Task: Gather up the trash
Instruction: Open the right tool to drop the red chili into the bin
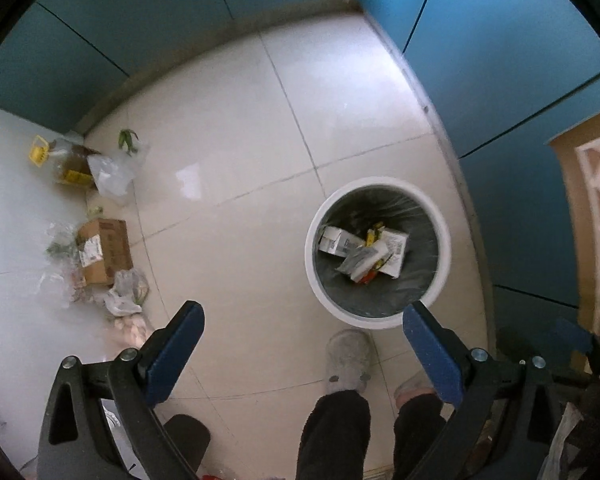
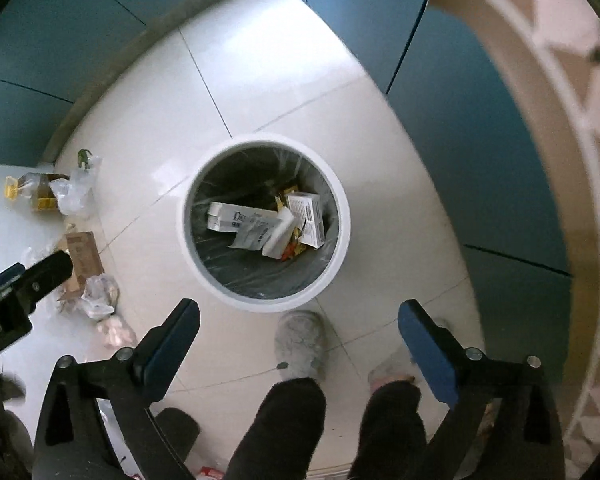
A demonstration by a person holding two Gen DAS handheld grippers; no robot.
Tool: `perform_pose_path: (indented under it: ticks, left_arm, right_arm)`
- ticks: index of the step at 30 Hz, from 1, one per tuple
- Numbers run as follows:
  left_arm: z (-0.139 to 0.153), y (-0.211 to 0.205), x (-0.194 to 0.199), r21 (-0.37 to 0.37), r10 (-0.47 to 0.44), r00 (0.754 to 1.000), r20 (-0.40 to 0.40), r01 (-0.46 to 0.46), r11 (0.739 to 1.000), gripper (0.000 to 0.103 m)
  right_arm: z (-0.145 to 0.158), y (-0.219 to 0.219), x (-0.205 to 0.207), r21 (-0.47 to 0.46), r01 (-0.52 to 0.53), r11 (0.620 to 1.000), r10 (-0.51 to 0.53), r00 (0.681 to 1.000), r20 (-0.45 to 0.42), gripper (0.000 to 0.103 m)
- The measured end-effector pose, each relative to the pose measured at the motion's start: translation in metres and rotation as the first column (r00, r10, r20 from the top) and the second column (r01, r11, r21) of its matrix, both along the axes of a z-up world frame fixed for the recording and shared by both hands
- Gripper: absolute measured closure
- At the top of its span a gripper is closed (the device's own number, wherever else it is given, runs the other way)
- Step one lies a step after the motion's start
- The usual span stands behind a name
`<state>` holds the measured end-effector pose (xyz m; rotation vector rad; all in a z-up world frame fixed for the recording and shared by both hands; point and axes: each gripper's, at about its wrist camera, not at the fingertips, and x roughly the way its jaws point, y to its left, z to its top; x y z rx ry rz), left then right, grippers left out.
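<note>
Tiled floor [image 1: 228,128], bin [image 1: 314,264], cardboard box [image 1: 106,250]

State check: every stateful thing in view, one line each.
left gripper: open, nothing between the jaws
right gripper: open, nothing between the jaws
trash bin: upright, no lid on, lined with a bag, partly filled
white cartons: lying in the bin
cardboard box: on the floor, not collected
oil bottle: lying on its side on the floor
plastic bags: crumpled on the floor
</note>
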<state>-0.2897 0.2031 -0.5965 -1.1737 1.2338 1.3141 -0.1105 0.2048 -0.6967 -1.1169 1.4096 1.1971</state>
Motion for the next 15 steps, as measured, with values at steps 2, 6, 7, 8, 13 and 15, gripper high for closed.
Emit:
perform_pose_path:
  ticks: [2,6,7,8,13,15]
  left_arm:
    - [0.023,-0.006,0.002,0.024,-0.006,1.000,-0.008,0.006,1.000,0.001]
    - [0.079,-0.022,0.006,0.072,-0.022,1.000,0.001,0.021,0.997,0.001]
    - [0.091,-0.026,0.008,0.079,-0.023,1.000,0.004,0.023,0.997,0.001]
    - [0.106,-0.031,0.009,0.088,-0.027,1.000,-0.001,0.027,0.996,0.001]
    - [0.170,-0.053,0.017,0.138,-0.040,0.999,0.005,0.039,0.990,0.001]
    - [0.195,-0.062,0.021,0.155,-0.050,0.999,0.011,0.047,0.987,0.001]
  right_arm:
    - [0.030,-0.002,-0.001,0.020,-0.010,1.000,0.010,1.000,0.011,0.000]
    - [0.095,-0.011,-0.001,0.082,-0.023,0.996,0.021,0.999,0.025,0.000]
    - [0.116,-0.014,0.001,0.103,-0.024,0.994,0.022,0.999,0.025,0.000]
    - [0.132,-0.017,0.002,0.115,-0.023,0.993,0.020,1.000,0.022,0.000]
    - [0.218,-0.039,0.011,0.179,-0.016,0.984,0.012,1.000,0.024,0.000]
    - [0.243,-0.047,0.014,0.194,-0.012,0.981,0.009,1.000,0.013,0.000]
